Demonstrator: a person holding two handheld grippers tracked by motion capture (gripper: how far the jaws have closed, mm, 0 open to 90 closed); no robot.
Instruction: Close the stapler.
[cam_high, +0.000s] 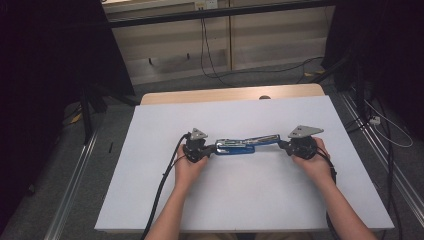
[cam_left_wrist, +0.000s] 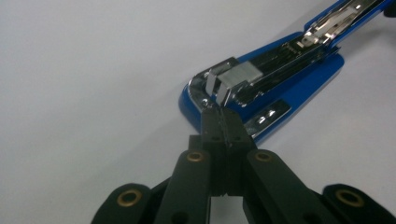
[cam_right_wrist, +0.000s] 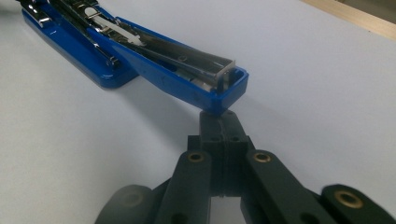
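**Stapler lies flipped open between two closed hand-held grippers**

Stapler (cam_high: 245, 145), blue with bright metal inside, lies opened out flat on the white bench (cam_high: 240, 200), stretched between the two tools. Its base end sits just ahead of the left hand-held gripper (cam_high: 200, 149), and its swung-open top arm reaches across to the right hand-held gripper (cam_high: 292, 146).

From the left gripper view, the left hand-held gripper (cam_left_wrist: 223, 122) has its black jaws pressed together with no gap, their tips right at the rounded metal end of the blue base (cam_left_wrist: 261, 93). A short block of staples (cam_left_wrist: 236, 77) stands in the channel just beyond the tips. I cannot tell whether the tips pinch the metal edge or only touch it.

From the right gripper view, the right hand-held gripper (cam_right_wrist: 223, 122) is likewise closed tight, its tips tucked under the blue end of the top arm (cam_right_wrist: 187, 77), which is tilted up off the bench there. The arm's end rests on or against the tips; nothing sits between the jaws.

A person's hands (cam_high: 187, 167) wrap each tool from the near side, cables trailing back.
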